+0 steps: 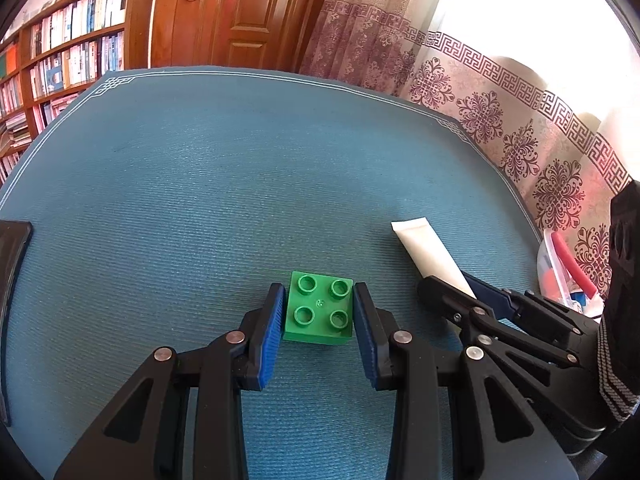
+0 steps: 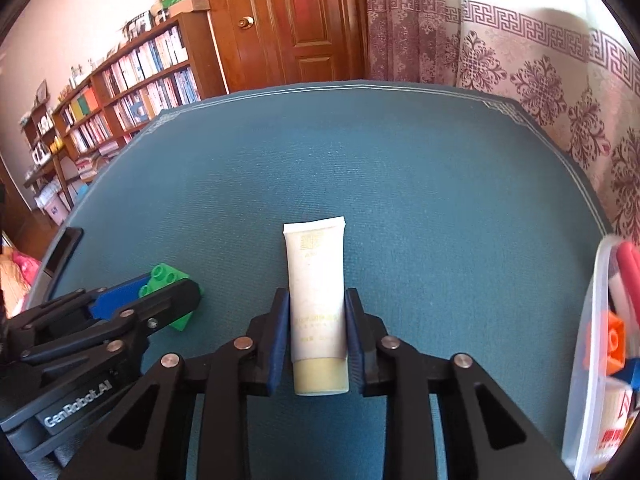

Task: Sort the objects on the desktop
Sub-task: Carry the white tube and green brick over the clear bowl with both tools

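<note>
At the right edge of the blue-green table mat [image 2: 440, 184], at 3 to 4 o'clock in the right wrist view, stands one clear plastic container [image 2: 588, 344]. Inside it: one orange toy brick [image 2: 612, 340], a red item [image 2: 628, 264] leaning along the wall, a blue piece below the brick, and a white item with red print at the bottom; none of these last can be named with certainty. The same container shows at 3 o'clock in the left wrist view, partly hidden by the right gripper's body.

One dark flat object [image 1: 12, 256] lies at the mat's left edge, 9 o'clock in the left wrist view; its contents, if any, cannot be told.

Count on the open mat: one green four-stud building brick [image 1: 319, 309], one white cosmetic tube [image 2: 316, 300].

The left gripper [image 1: 318, 322] has its blue pads pressed on the brick's two sides; the brick rests on the mat at 6 o'clock of centre.

The right gripper [image 2: 318, 338] has its fingers closed against the tube's lower body, one on each flank. The tube lies flat, cap toward the camera, crimped end pointing to 12 o'clock.

Brick and tube lie near each other, apart, the tube at 3 o'clock of the brick.
</note>
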`<state>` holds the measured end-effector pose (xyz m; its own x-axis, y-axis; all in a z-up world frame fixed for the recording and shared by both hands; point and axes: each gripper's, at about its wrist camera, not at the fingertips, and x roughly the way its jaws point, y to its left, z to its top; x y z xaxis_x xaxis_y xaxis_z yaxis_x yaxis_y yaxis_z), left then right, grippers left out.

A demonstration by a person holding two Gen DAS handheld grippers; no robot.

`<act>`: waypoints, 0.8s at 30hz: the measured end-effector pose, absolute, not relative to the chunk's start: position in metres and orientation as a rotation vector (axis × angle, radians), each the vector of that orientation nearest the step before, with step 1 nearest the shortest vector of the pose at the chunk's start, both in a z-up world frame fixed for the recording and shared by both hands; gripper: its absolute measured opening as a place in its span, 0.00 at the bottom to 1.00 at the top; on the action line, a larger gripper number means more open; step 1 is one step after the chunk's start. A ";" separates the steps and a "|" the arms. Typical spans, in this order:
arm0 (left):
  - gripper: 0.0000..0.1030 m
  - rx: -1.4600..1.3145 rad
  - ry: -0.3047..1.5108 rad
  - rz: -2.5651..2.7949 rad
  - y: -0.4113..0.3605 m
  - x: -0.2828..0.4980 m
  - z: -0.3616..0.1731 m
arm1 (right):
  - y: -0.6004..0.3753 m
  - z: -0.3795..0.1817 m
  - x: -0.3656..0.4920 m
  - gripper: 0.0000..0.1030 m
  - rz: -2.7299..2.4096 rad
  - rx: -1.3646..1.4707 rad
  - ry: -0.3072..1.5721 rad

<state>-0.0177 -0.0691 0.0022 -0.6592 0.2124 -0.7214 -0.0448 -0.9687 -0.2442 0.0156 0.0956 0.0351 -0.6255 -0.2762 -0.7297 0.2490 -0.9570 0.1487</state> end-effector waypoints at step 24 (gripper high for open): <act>0.36 -1.123 -0.198 2.630 -0.029 0.009 0.016 | 0.164 0.075 0.091 0.29 -2.732 1.069 -0.300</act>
